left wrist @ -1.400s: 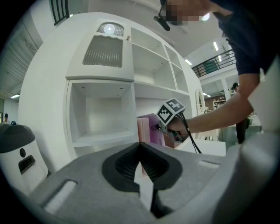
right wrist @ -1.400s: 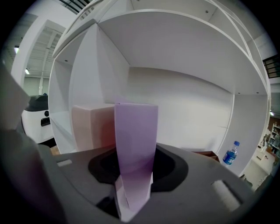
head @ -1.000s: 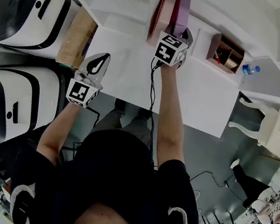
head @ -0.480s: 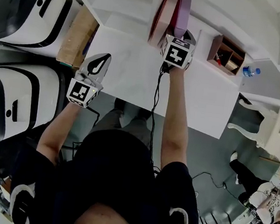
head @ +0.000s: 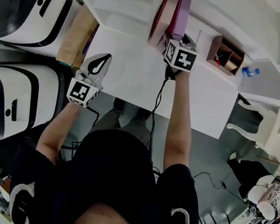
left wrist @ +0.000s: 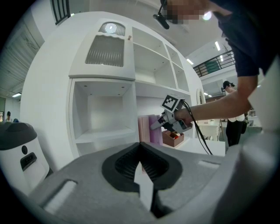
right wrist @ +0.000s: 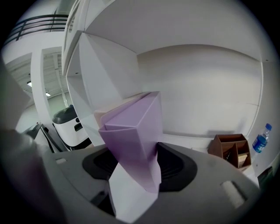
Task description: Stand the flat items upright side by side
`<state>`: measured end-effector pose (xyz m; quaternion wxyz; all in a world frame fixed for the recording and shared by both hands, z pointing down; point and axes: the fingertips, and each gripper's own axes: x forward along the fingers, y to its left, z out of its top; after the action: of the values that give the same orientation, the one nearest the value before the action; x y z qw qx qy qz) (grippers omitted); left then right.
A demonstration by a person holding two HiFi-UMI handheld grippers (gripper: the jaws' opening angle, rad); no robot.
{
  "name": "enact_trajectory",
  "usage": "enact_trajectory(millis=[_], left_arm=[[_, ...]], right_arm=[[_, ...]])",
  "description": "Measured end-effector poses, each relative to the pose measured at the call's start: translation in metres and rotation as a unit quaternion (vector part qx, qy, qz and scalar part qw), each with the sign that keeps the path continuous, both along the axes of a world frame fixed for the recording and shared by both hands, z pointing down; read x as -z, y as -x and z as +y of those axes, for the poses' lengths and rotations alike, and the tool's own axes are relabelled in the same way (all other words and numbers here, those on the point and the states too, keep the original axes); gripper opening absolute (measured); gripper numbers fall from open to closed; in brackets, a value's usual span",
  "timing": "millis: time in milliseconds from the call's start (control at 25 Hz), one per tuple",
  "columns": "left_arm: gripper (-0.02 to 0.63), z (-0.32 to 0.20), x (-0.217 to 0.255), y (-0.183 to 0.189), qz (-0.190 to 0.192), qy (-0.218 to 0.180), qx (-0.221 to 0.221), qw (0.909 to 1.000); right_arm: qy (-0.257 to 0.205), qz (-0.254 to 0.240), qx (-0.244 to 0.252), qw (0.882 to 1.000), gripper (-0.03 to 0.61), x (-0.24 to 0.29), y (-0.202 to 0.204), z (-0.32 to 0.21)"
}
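Purple box [right wrist: 131,131] inside just-opened right gripper [right wrist: 136,168]

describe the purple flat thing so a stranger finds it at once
Start at the white desk, along its back edge under the shelves. Two flat items stand upright there, left of the wooden organiser. Yours is the purple item, nearer the organiser than the pink item.

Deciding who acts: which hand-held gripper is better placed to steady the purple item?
Right: the right hand-held gripper has the purple item between its jaws, which have just been opening; the left hand-held gripper sits shut, far off.
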<state>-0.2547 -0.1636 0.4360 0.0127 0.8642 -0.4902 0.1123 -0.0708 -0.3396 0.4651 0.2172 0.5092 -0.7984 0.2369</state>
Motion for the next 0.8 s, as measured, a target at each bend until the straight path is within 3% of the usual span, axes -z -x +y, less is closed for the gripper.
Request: enact_trajectory(millis=[400, 600, 800], left_arm=[[0.000, 0.005, -0.002, 0.004, 0.001, 0.002, 0.003, 1.0000], [0.000, 0.006, -0.002, 0.003, 0.000, 0.000, 0.003, 1.0000], [0.000, 0.008, -0.004, 0.004, -0.002, 0.002, 0.004, 1.0000]], right_arm=[[0.035, 0.010, 0.045, 0.998, 0.256, -0.024, 0.004, 0.022], [0.031, 0.025, 0.058, 0.997, 0.233, -0.029, 0.002, 0.018], [0.023, 0.007, 0.062, 0.998, 0.233, -0.028, -0.001, 0.006]])
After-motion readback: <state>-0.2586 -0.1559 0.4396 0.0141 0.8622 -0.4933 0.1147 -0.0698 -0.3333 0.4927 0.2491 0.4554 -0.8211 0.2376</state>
